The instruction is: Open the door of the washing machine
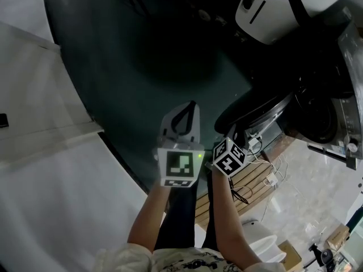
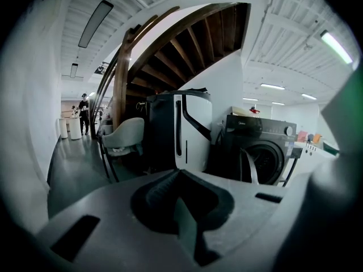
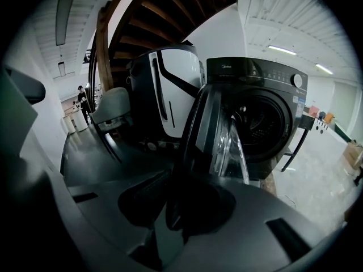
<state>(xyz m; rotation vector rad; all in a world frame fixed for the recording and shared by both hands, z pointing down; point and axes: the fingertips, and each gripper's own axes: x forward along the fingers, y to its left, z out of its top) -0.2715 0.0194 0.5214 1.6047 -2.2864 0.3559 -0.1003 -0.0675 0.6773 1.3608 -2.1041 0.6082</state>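
The door [image 3: 218, 135] stands swung out from the washer [image 3: 272, 112], and your right tongs [image 3: 173, 194] are clamped on its rim. Your left tongs [image 2: 177, 174] are together and empty, just left of the right ones. A white appliance [image 3: 170, 89] flanks the washer's left side, and dark floor [image 1: 142, 67] lies open leftward.
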